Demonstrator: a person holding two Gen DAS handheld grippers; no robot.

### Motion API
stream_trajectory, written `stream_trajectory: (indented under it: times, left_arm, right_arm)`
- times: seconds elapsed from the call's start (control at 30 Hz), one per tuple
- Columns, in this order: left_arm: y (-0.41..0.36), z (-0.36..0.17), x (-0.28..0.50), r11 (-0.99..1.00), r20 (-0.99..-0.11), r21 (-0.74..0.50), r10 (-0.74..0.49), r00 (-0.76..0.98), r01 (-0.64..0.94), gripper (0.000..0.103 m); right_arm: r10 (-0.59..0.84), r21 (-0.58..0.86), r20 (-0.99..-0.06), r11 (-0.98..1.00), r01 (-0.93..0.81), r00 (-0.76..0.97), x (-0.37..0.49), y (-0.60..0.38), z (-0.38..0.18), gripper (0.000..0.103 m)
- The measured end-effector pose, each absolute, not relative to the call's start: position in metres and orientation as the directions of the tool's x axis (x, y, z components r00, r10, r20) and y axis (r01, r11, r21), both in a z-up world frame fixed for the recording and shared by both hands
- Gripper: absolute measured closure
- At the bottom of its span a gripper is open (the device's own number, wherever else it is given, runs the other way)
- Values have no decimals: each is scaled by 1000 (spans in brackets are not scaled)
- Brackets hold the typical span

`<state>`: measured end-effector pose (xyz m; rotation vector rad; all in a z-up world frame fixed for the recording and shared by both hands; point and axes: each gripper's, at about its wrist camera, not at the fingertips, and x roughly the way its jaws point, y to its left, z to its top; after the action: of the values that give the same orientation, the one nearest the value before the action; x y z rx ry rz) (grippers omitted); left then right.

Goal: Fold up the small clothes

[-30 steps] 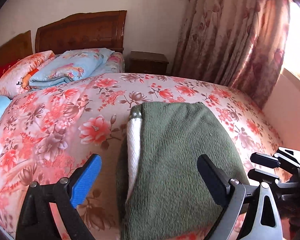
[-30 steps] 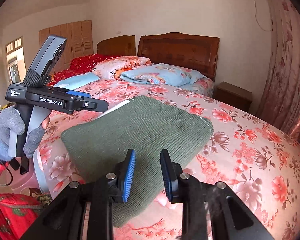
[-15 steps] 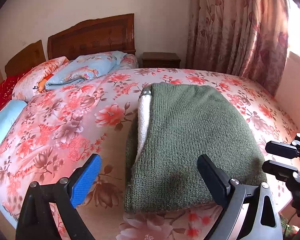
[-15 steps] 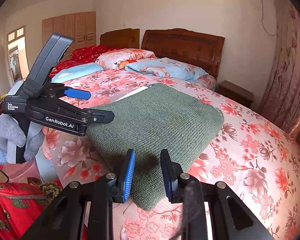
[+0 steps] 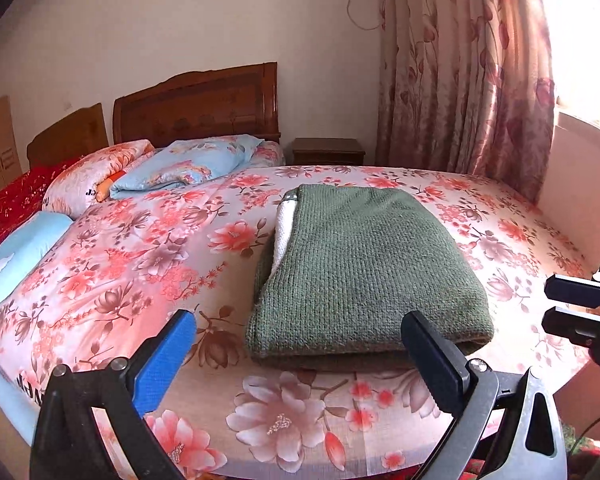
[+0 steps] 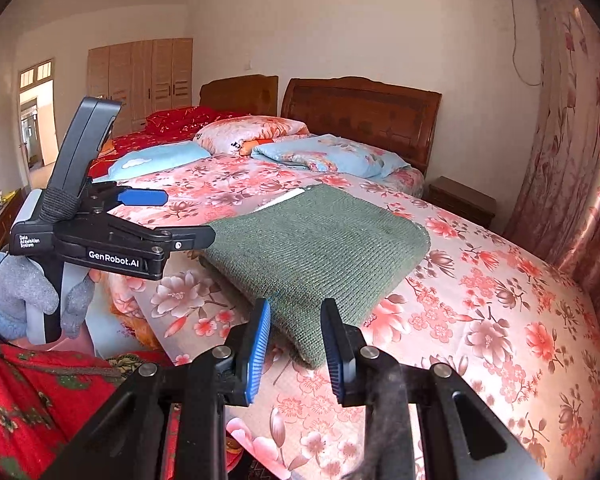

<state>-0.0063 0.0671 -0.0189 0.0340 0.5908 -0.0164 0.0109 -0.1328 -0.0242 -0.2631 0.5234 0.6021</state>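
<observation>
Nearest us, our left tongs (image 5: pixel 298 354) stand wide open, holding nothing, low over the near edge of the bed (image 5: pixel 112 264). The far finger (image 5: pixel 432 354) hides a bit of the sweater's near right corner. Our right tongs (image 6: pixel 294 338) are parted by a narrow gap, nothing between them, tips just short of the sweater's near corner. In the left view the right tongs are cut off at the frame's right edge, only 2 dark fingers showing.

The green knit sweater (image 5: pixel 364 264) lies folded flat on the floral bedspread, close to the near edge. Its long axis runs from the near edge toward the headboard (image 5: pixel 198 106). A white lining (image 5: pixel 285 224) shows along its left side; whatever lies folded beneath is hidden.

A gloved hand (image 6: pixel 28 292) grips the left tool's handle; the sleeve is cut off by the frame.

Farther back: a floral pillow (image 5: pixel 96 172), a folded blue quilt (image 5: pixel 188 162), a red cover (image 5: pixel 14 196) on a 2nd bed. Beyond, a dark nightstand (image 5: pixel 328 152), flowered curtains (image 5: pixel 460 72), plain walls. The right view adds wooden cupboards (image 6: pixel 140 76) and a doorway (image 6: pixel 36 116); detail there is too small to read.
</observation>
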Motion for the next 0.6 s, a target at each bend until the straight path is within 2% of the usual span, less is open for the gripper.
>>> stream_trajectory:
  times: [0.17, 0.43, 0.6]
  left_arm:
    - [44, -21, -16, 995, -553, 96, 18, 833, 41, 0]
    - [38, 4, -27, 993, -474, 112, 83, 877, -34, 0]
    - [32, 2, -27, 989, -486, 140, 116, 866, -54, 0]
  right_arm:
    - [425, -54, -550, 842, -537, 719, -6, -148, -28, 76]
    - [345, 76, -623, 920, -385, 702, -3, -175, -39, 73]
    - [355, 150, -620, 929, -338, 700, 4, -184, -48, 73]
